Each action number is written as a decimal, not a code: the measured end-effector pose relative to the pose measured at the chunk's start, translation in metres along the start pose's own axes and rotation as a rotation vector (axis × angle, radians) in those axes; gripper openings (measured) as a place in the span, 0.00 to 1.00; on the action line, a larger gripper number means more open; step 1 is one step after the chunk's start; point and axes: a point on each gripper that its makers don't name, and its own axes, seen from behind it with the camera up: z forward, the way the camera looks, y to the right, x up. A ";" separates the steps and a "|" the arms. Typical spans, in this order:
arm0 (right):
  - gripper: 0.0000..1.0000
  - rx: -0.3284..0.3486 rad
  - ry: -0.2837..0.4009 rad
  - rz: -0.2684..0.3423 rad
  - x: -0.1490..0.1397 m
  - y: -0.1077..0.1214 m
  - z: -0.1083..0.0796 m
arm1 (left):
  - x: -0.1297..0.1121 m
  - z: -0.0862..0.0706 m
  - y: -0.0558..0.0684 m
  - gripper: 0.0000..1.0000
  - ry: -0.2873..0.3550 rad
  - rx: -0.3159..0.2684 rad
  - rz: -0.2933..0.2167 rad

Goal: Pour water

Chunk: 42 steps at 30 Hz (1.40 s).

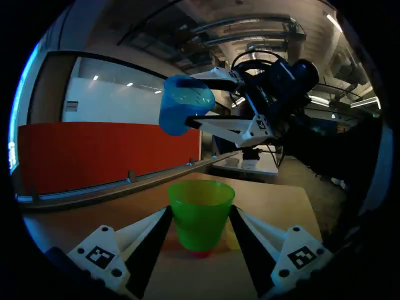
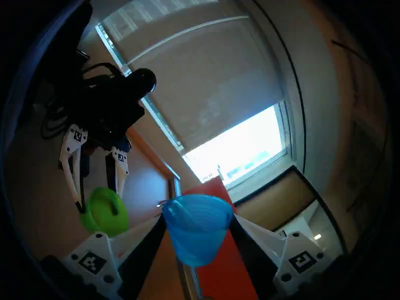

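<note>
Blue cup [image 2: 197, 237] sits clamped in right claw [image 2: 197, 220], tilted above green cup [image 1: 201, 215].

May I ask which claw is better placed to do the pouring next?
Right. The right claw holds the translucent blue plastic cup raised and tipped above the green plastic cup, which the left claw holds upright.

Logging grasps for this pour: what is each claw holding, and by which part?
The left claw grips the green cup by its side walls, just below the rim; the right claw grips the blue cup the same way.
</note>
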 end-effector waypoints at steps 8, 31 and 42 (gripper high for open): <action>0.91 -0.008 -0.012 -0.044 -0.003 0.001 0.000 | -0.002 0.001 -0.002 0.83 -0.002 0.001 -0.005; 0.91 -0.024 -0.014 -0.101 0.001 0.005 0.002 | -0.004 0.002 -0.001 0.83 -0.007 -0.003 -0.001; 0.91 -0.029 -0.014 -0.129 0.002 0.007 0.002 | -0.004 0.002 0.001 0.83 -0.004 -0.013 -0.008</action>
